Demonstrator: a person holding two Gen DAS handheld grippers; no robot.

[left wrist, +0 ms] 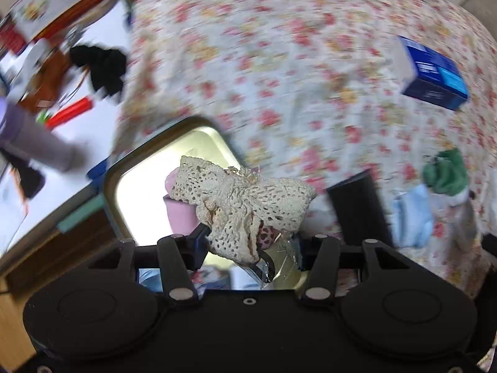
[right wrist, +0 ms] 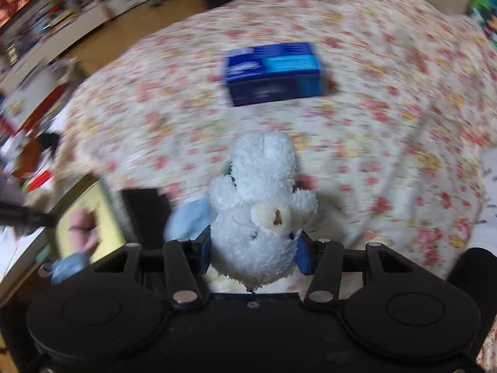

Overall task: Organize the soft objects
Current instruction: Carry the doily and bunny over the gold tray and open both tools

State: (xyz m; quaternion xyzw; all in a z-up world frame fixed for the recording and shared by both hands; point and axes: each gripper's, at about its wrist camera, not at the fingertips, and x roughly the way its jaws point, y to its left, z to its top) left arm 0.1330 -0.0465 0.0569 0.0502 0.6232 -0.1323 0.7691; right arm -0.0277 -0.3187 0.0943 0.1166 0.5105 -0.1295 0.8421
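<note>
Left gripper clamped on a cream crocheted lace cloth bundle, a pink leopard-print bit poking out under it; bundle held up over the gold rectangular metal tin, which sits at the near-left edge of the floral bedspread. Pink item inside the tin, too blurred to identify.

Right gripper clamped on a white fluffy plush toy, muzzle toward the camera, held above the bedspread, nearer than the blue cardboard box.

Relative to the tin: black flat rectangular object just right, light blue soft cloth and green knitted piece further right, blue box far right. Motion blur throughout.
</note>
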